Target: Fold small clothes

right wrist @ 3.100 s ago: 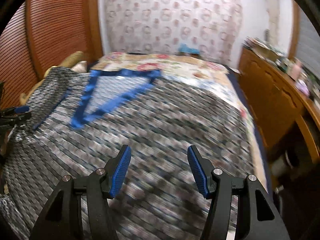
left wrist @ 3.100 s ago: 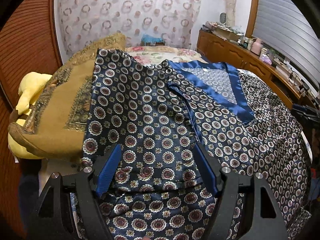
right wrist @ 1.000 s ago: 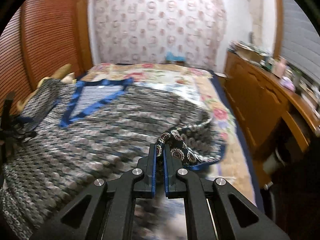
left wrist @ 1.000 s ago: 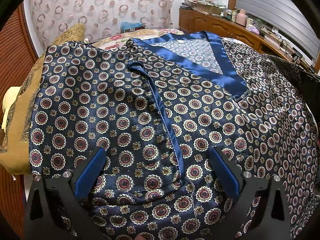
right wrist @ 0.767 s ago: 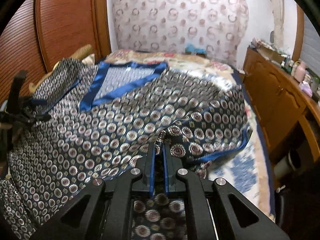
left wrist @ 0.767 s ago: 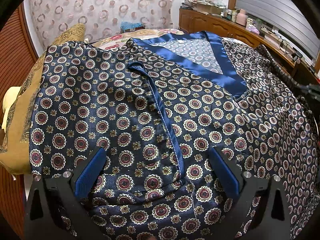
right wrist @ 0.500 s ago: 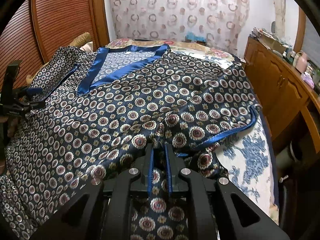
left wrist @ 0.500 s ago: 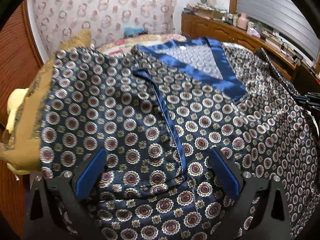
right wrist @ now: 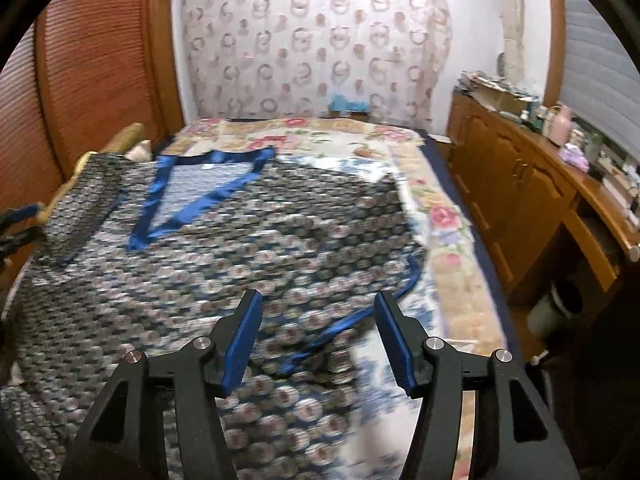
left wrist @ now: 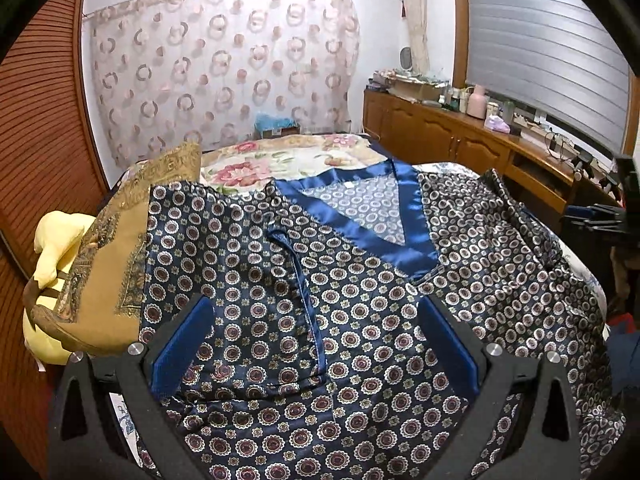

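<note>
A navy satin top (left wrist: 360,280) with a medallion print and a blue V collar (left wrist: 384,232) lies spread on the bed. Its left sleeve is folded inward, showing a blue-trimmed edge (left wrist: 304,288). My left gripper (left wrist: 312,344) is open and empty just above the folded sleeve. In the right wrist view the top (right wrist: 240,240) is motion-blurred, and its right sleeve with blue trim (right wrist: 360,316) lies folded over the body. My right gripper (right wrist: 316,336) is open and empty above that sleeve. The right gripper also shows in the left wrist view (left wrist: 600,216) at the far right.
A golden patterned pillow (left wrist: 120,248) and a yellow plush toy (left wrist: 52,240) lie at the bed's left edge. A floral bedspread (right wrist: 440,216) covers the bed. A wooden cabinet (right wrist: 520,184) with clutter runs along the right. A slatted wooden wall (right wrist: 92,60) is on the left.
My right gripper carried the right sleeve inward over the body, then opened, let it go and rose. My left gripper stayed open and pulled back a little.
</note>
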Available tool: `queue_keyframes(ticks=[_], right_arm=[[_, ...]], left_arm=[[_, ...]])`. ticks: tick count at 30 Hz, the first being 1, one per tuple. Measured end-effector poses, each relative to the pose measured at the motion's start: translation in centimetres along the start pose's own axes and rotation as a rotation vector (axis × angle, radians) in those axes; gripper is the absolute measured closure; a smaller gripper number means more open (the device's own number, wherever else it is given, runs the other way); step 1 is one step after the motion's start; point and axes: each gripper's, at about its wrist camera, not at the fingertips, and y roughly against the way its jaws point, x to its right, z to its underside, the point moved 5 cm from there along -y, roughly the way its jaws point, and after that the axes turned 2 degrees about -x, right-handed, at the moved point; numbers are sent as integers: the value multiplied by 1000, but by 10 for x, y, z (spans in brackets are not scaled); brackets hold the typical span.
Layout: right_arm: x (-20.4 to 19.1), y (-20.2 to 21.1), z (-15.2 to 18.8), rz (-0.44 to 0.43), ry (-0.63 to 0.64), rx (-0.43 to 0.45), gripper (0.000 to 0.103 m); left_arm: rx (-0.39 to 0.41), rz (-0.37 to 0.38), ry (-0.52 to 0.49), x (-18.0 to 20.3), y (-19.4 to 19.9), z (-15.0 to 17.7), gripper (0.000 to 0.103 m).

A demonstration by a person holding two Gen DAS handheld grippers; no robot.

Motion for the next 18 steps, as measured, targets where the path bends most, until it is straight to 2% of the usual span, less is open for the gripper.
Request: queue_keyframes(ticks=[4,9,11,12,15,17,18], right_arm=[[13,-32,5,21,-32,-68,43],[33,-62,0,-23,-124,-135,43],[32,-68,-1,-44,-139,-139,54],[30,-71,-2,-50,-136,-152,56],[26,-73,-6,-14,-88,-150,69],[26,-74,-9,-16,-76,-150,85],[25,-75,-12,-12,-70,-146,88]], left_arm=[[7,1,4,1,2,-1,0],[-7,9,13,0,-1,2,0],[-12,10,13,1,-3,4,0],[-15,11,12,1,-3,5,0],[-21,13,17,1,-6,7,0],[-24,15,20,2,-6,8,0],[-25,15,20,2,-6,9,0]])
